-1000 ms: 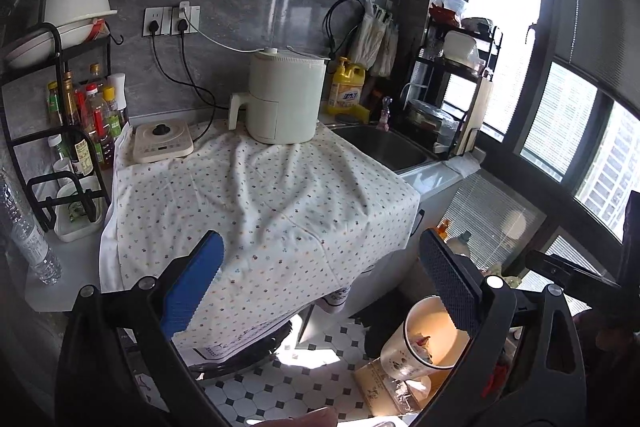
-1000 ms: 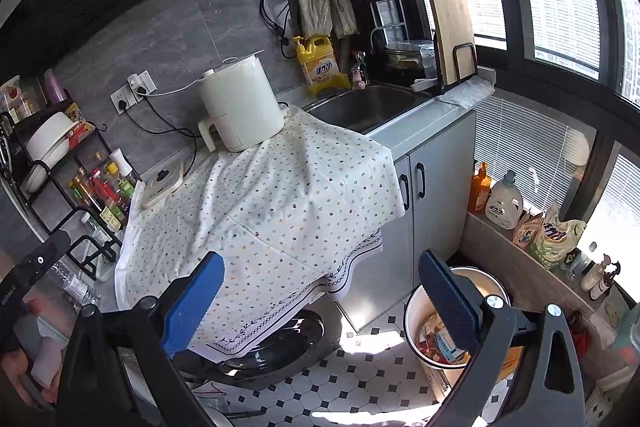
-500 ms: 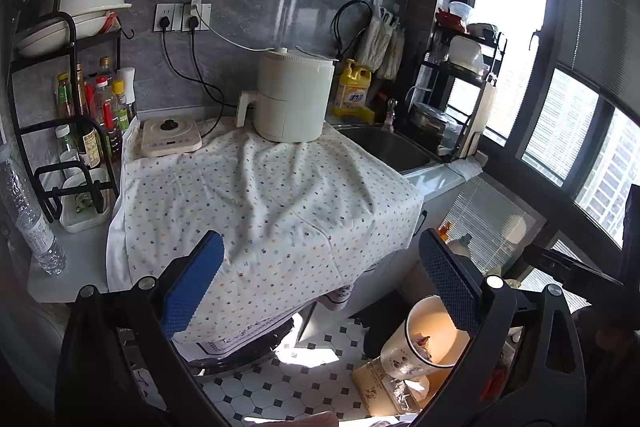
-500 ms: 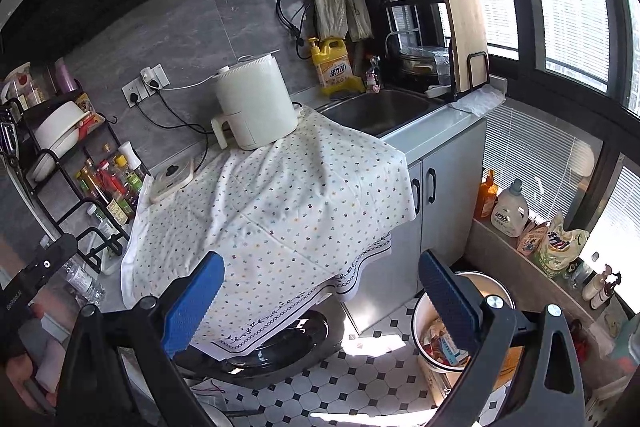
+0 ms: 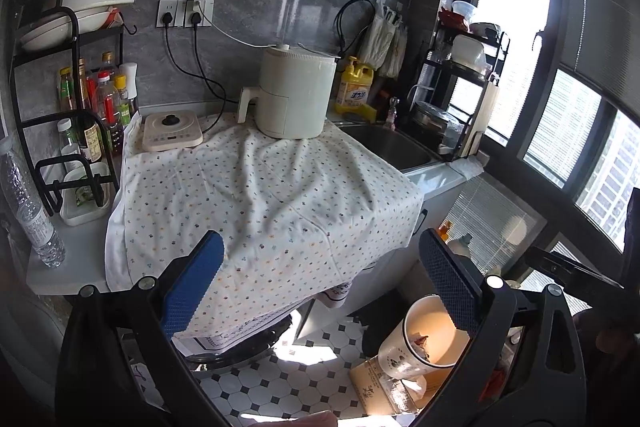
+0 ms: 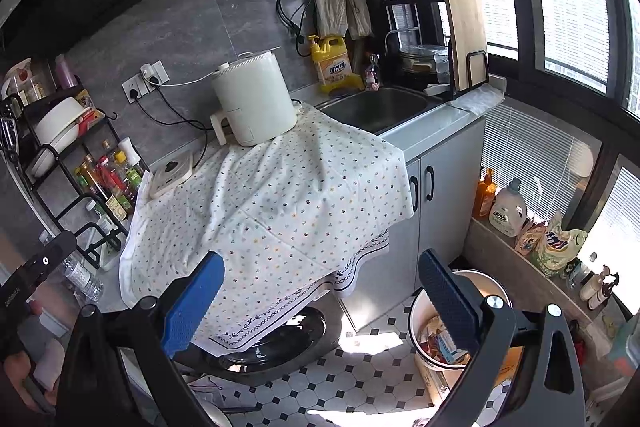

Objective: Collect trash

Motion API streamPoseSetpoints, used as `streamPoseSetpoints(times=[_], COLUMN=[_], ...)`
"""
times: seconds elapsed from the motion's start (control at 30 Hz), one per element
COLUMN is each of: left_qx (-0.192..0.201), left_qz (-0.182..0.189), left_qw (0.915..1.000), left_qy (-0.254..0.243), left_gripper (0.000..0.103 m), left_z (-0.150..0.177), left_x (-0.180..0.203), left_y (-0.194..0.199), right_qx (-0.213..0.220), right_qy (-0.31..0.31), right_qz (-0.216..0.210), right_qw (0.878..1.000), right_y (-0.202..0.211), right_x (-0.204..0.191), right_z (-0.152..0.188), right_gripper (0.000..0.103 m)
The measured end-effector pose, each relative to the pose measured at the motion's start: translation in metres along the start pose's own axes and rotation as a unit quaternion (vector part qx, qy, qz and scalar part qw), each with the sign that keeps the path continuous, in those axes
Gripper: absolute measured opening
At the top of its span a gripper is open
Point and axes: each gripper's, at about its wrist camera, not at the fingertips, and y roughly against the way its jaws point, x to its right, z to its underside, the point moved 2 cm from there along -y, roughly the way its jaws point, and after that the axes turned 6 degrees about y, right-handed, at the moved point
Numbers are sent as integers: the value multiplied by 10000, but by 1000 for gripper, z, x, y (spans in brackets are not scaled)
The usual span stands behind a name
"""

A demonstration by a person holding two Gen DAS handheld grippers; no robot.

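A white round trash bin (image 6: 432,331) with scraps inside stands on the tiled floor by the grey cabinet; it also shows in the left wrist view (image 5: 424,343), low right, behind the right finger. My left gripper (image 5: 320,283) is open and empty, held in front of the cloth-covered counter. My right gripper (image 6: 320,291) is open and empty, above the floor to the left of the bin. A dotted white cloth (image 5: 260,203) covers the counter; no loose trash shows on it.
A white air fryer (image 5: 294,95) and a small induction plate (image 5: 172,133) stand on the cloth. A sink (image 6: 380,105), a black bottle rack (image 5: 76,115), a water bottle (image 5: 28,203) and a washing machine (image 6: 272,343) under the cloth are around. Detergent bottles (image 6: 508,207) line the window ledge.
Both cameras have shifted slightly, so the counter sits a little lower and to the right in view. Both grippers stay open and empty.
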Motion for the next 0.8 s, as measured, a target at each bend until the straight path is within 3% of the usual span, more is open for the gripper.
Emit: streamPoseSetpoints(times=[0.8], left_qx=[-2], left_qz=[-80], left_qw=[9999], left_qy=[-81], left_gripper=[97], left_z=[1], left_x=[-2], left_y=[1], right_qx=[-47], right_qy=[-25], right_qz=[-51], right_qw=[10000], right_y=[0], right_x=[6], right_z=[5], right_gripper=[95])
